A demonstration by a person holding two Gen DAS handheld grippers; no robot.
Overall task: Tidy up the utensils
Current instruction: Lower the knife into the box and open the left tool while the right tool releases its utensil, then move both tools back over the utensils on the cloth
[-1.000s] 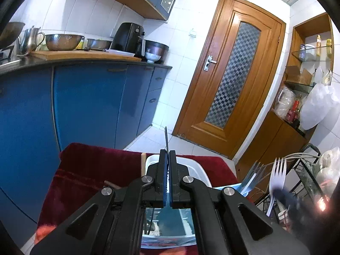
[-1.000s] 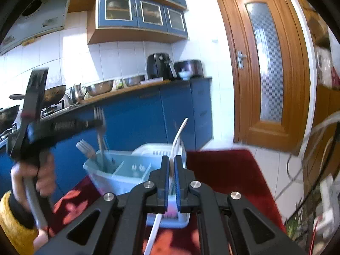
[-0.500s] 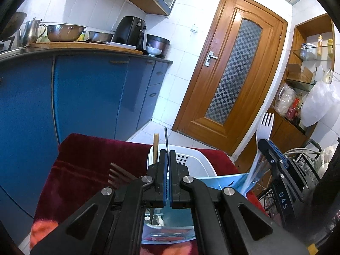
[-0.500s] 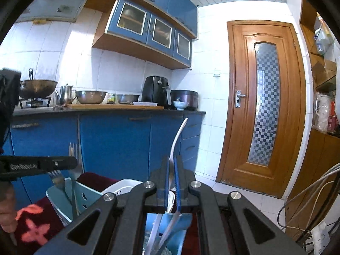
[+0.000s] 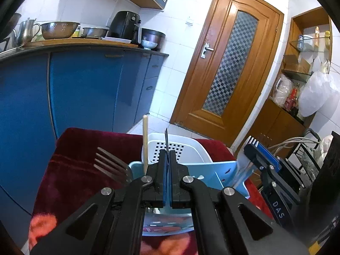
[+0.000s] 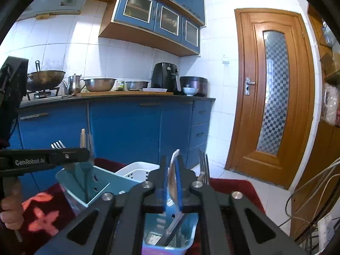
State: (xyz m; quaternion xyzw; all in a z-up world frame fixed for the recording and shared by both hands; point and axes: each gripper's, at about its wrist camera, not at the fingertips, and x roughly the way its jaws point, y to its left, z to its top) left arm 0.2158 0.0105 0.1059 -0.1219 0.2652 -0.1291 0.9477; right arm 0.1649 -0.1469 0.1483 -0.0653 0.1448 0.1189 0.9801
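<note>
A light blue utensil caddy (image 5: 204,170) (image 6: 85,182) stands on a dark red cloth (image 5: 85,144), with a white perforated basket (image 5: 180,146) right behind it. My left gripper (image 5: 167,155) (image 6: 87,153) is shut on a thin metal utensil (image 5: 166,137) seen edge-on, above the caddy's left compartment. My right gripper (image 6: 172,165) (image 5: 252,148) hovers over the caddy's right compartment. Its jaws are opening, and a white plastic fork (image 6: 174,159) (image 5: 250,141) stands loose between the pads, its lower end down in the caddy. A dark fork (image 5: 110,163), a wooden stick (image 5: 145,140) and metal forks (image 6: 204,163) stand in the caddy.
Blue cabinets (image 6: 127,131) with a counter of pots and bowls run behind the cloth-covered surface. A wooden door (image 5: 229,68) is at the back right. A wire rack and cables (image 5: 306,148) crowd the right edge. A hand (image 6: 10,208) holds the left gripper's handle.
The right gripper came over the caddy and its jaws parted; the white fork slid lower between them. The left gripper stayed shut on its utensil.
</note>
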